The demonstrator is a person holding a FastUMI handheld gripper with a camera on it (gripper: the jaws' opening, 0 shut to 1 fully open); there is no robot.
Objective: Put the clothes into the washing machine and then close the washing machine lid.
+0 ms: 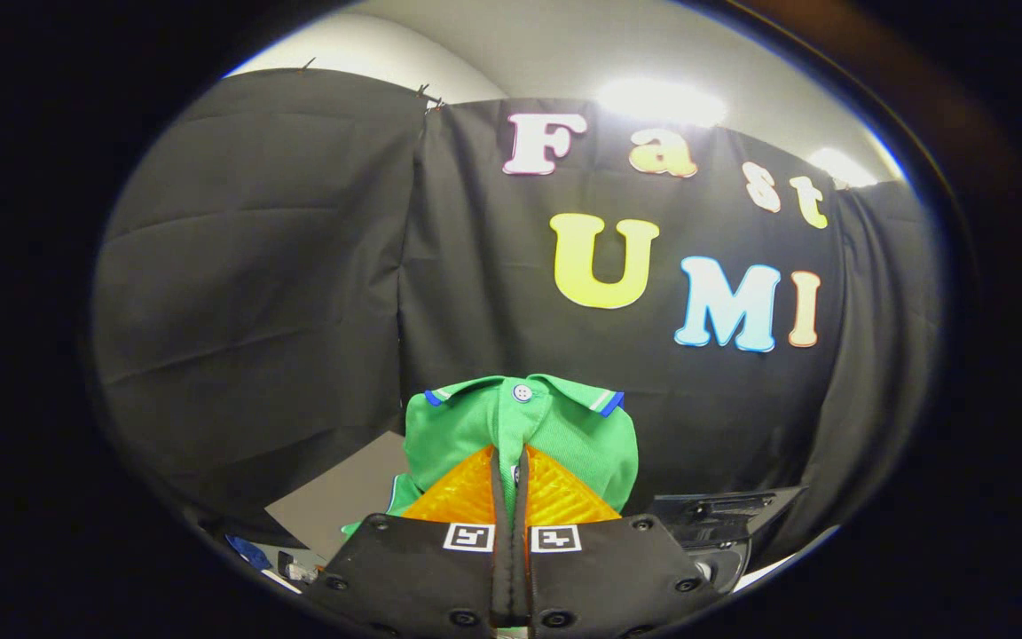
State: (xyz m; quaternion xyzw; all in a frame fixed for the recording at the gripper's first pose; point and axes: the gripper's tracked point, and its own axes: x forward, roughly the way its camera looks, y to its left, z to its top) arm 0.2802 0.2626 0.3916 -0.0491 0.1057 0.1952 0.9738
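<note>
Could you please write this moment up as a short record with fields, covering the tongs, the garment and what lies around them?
tongs: tongs nearly closed, both orange fingers pressing on a fold of cloth
held item: green shirt, lifted, collar and a button facing the camera
shirt position: between the fingers and just beyond them, in front of the wall
beside the tongs: dark part, possibly the washer, cannot tell
below: grey surface beside the shirt
task stage: shirt held, not yet in the machine
</note>
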